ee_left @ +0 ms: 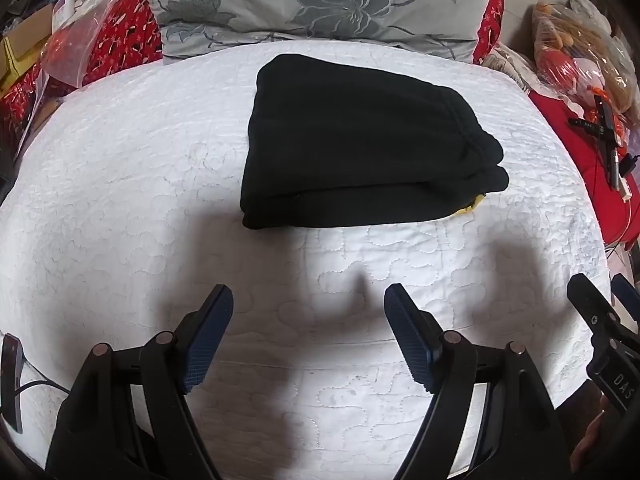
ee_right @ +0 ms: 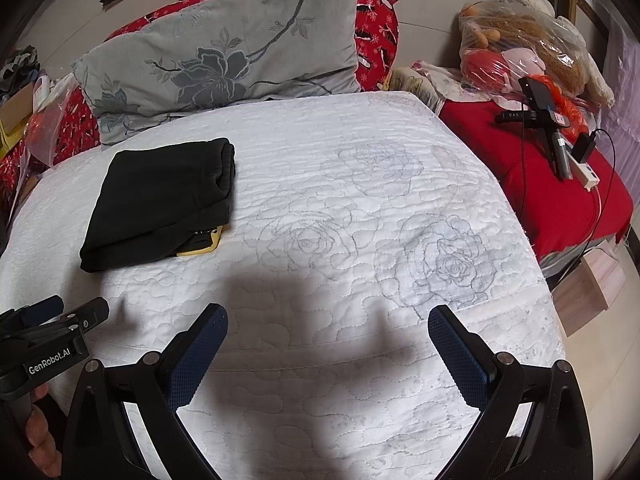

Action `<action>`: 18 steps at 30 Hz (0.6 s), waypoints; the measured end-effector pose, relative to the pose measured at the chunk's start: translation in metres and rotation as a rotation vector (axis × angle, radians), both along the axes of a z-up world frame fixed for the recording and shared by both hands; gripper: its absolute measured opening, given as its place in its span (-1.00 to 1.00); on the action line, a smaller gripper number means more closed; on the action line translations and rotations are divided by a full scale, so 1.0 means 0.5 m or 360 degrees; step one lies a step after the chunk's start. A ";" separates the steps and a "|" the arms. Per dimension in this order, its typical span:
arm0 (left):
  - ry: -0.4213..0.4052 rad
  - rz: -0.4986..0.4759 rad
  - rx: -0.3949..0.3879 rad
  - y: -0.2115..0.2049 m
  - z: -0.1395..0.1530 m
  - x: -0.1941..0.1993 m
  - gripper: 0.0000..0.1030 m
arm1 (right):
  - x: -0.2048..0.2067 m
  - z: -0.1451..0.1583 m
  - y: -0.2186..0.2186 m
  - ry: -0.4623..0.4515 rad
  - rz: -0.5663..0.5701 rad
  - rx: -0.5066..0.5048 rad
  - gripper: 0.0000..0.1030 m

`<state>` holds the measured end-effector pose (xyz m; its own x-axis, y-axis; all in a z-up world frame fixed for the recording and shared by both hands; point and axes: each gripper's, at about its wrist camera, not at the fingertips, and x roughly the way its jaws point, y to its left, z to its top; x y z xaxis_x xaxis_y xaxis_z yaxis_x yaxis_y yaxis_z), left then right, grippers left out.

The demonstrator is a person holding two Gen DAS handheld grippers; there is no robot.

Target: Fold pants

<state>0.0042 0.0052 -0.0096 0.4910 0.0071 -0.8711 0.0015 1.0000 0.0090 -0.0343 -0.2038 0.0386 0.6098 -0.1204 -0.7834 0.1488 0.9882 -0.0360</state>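
A white quilted bedspread (ee_right: 360,184) with stitched roses is covering the bed; a grey floral pillow (ee_right: 224,56) is leaning at its head against red patterned bedding (ee_right: 378,20); a red blanket (ee_right: 560,200) is lying beside the quilt, carrying a black device with cables (ee_right: 548,120); plush toys wrapped in clear plastic (ee_right: 528,48) are sitting behind it; light from above is casting soft shadows over the quilt; a pale wall (ee_right: 424,0) is rising behind.

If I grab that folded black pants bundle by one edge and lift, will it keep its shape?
Probably not. The black pants are soft layered cloth, so a one-edge lift would likely let the layers droop and unfold. Pushed across the textured white quilt, they may drag and bunch rather than slide.
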 end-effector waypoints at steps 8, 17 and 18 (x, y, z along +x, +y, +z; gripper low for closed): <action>-0.0096 0.0108 0.0158 0.087 0.009 0.064 0.52 | 0.052 -0.023 -0.040 0.0037 -0.0067 0.0038 0.96; -0.0151 0.0466 0.0320 0.345 0.007 0.196 0.52 | 0.214 -0.064 -0.117 0.0070 -0.0241 0.0032 0.96; -0.0139 0.0493 0.0327 0.370 0.001 0.206 0.52 | 0.233 -0.073 -0.123 0.0062 -0.0259 0.0039 0.96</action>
